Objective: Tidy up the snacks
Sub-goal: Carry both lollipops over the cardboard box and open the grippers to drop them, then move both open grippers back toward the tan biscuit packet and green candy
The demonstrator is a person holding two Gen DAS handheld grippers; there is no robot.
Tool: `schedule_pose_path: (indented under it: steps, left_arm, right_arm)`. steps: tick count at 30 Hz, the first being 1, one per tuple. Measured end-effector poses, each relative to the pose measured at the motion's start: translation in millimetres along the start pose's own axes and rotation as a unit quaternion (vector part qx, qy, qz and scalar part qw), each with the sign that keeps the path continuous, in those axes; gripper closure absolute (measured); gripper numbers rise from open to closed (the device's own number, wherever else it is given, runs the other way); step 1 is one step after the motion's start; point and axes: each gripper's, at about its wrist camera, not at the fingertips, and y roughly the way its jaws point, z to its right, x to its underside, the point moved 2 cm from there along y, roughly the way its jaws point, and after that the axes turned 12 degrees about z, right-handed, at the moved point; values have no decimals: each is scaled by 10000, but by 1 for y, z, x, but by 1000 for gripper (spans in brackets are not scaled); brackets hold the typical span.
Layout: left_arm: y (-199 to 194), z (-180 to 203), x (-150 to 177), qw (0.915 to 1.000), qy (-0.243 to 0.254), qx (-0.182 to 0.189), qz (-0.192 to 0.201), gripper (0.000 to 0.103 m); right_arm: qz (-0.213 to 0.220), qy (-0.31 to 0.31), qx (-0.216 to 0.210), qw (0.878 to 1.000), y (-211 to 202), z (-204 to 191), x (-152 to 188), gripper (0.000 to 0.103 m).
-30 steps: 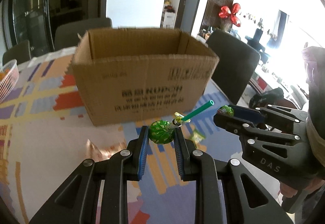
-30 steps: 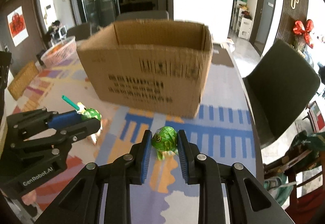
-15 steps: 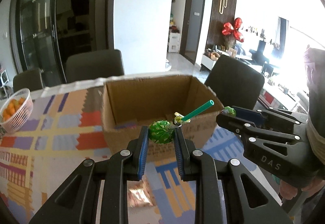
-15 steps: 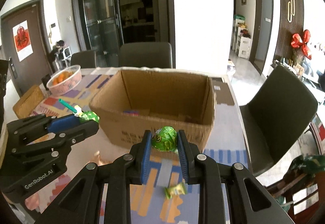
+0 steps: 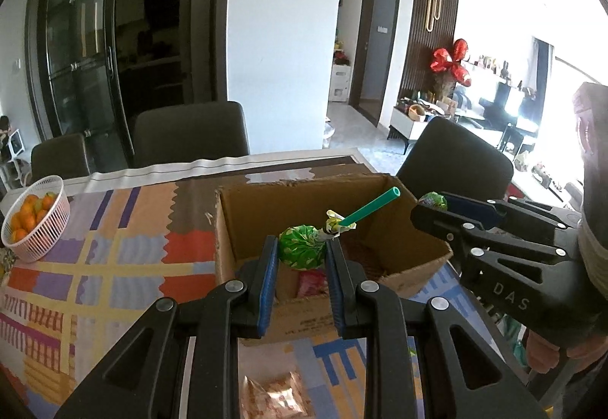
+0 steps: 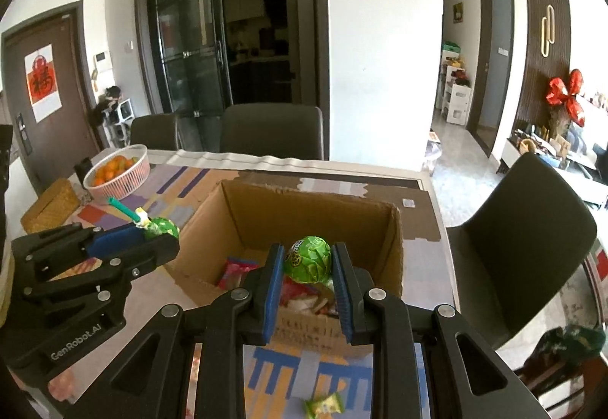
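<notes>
— Lollipops, two, green wrappers. Left hand-held gripper (image 5: 300, 255) pinching one lollipop (image 5: 302, 251) by the ball, teal stick (image 5: 370, 208) angled to upper right. Right hand-held gripper (image 6: 307, 263) pinching other lollipop (image 6: 309, 259), same way.

— Why held up mid-frame?

— Prob. for a drop into cardboard box (image 6: 243, 213): both sweets over or close to the open top, pinched on the ball so sticks stay clear of blue pads. Box centre frame on desk (image 5: 125, 248), red packets (image 6: 237, 269) already at the bottom.

— Leftovers?

— Small green candy (image 6: 325, 405) at bottom of right view, orange packet (image 5: 273, 396) at bottom of left view, both on desk, outside box.

— Writing?

— "DAS" on right gripper body, "GenRobot.AI" on left. Box print too blurred. Red poster (image 6: 41, 80) upper left w/ one character.
</notes>
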Motion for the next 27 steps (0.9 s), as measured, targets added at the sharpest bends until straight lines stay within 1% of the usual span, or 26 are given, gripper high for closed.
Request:
schedule_pose_path:
  steps: [2,8,13,15,18,19,20,21,22,24,27]
  left_arm:
    - [8,-2,-1,10000,12,-17,-48,78]
    - [29,-11,-2,9998,38,-55,-180,78]
    - [42,-10,0,9995,90,-120,-265,77]
    - [46,-12,0,9993,107,-215,-299,58]
    - [43,-16,0,9991,93,-303,-295,55]
    - [41,-17,1,9988,97,-354,-309,54]
    - [38,-17,2,9987,101,-399,-288,50]
    - [35,-18,3,9987,100,-420,-270,48]
    - [33,-19,3,9986,97,-438,-264,48]
    - [26,-19,5,9987,64,-433,-249,47]
    - [15,-17,6,9989,62,-403,-219,46]
  right_arm:
    - [-109,-10,-24,9999,11,1,-1,77]
    - [-305,-172,91,9993,40,5,-2,77]
    - [-452,-299,137,9984,58,5,2,77]
    - [-493,-351,179,9980,64,3,5,76]
    - [-520,-203,295,9980,67,8,9,63]
    - [-508,-155,322,9981,67,10,9,63]
    - [-503,-118,356,9980,65,11,10,63]
    - [-509,-98,362,9980,63,11,12,60]
    - [-504,-83,372,9980,60,12,13,56]
    - [-440,-56,436,9981,53,11,15,53]
    - [-332,-66,412,9986,40,7,17,50]
